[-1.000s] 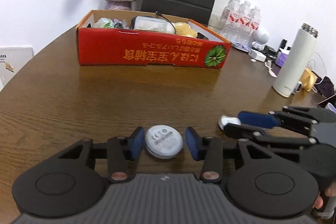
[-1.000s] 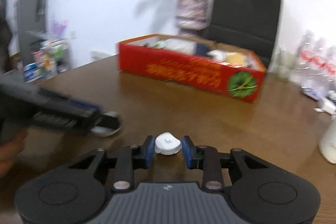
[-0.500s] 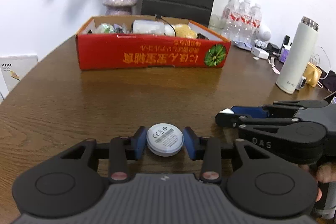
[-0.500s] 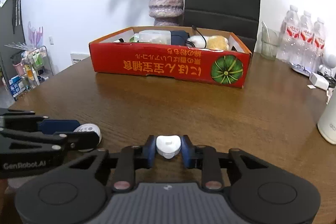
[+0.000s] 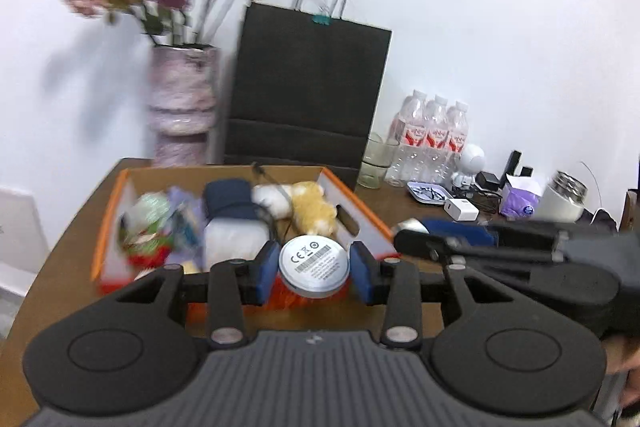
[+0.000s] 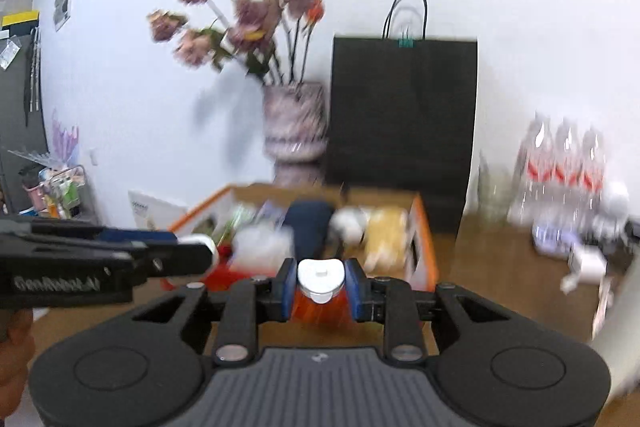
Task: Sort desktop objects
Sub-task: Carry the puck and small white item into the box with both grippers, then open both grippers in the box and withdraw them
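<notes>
Beyond my fingertips stood the red carton (image 5: 372,223), already crowded. My left gripper (image 5: 314,265) clamped the round white disc (image 5: 313,263) between its fingers; my right gripper (image 6: 320,281) pinched the small white cap (image 6: 321,277) (blurred). Best, I judged, to clear the near wall fully, then release each over a bare gap.

Bright even indoor light, strong motion blur, fisheye bending and dark corners, soft wall shadows
</notes>
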`<act>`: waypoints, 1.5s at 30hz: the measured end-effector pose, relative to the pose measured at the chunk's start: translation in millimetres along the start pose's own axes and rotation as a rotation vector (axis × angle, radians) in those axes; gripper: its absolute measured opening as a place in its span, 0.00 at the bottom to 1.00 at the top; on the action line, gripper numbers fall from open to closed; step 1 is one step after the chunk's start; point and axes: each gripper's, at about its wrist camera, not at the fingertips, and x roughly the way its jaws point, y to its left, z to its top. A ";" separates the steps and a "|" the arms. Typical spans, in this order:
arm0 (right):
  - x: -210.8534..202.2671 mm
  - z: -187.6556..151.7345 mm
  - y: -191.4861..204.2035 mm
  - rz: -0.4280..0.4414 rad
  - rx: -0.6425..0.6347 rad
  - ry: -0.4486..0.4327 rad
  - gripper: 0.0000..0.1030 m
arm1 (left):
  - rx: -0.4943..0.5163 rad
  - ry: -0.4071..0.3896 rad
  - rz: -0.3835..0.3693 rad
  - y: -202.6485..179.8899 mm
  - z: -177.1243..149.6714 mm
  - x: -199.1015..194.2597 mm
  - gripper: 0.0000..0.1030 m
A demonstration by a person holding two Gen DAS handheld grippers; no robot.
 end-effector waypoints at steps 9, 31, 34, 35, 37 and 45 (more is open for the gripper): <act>158.5 66.6 -69.7 -0.003 0.153 0.344 0.24 | -0.004 0.294 0.064 14.3 48.7 147.3 0.39; 173.5 85.9 -60.0 -0.050 0.030 0.463 0.77 | -0.049 0.312 0.292 66.1 94.1 112.5 0.97; 162.0 94.6 -55.0 -0.082 0.025 0.453 0.82 | -0.067 0.337 0.334 76.5 96.3 94.1 1.00; 157.5 97.2 -53.4 -0.087 0.028 0.449 0.82 | -0.067 0.331 0.343 79.1 96.4 86.3 1.00; 147.4 101.3 -49.9 -0.081 0.029 0.435 0.82 | -0.060 0.321 0.372 83.3 96.1 73.3 1.00; 112.8 103.2 -24.7 -0.045 0.030 0.339 0.84 | -0.091 0.217 0.478 89.7 76.9 28.4 1.00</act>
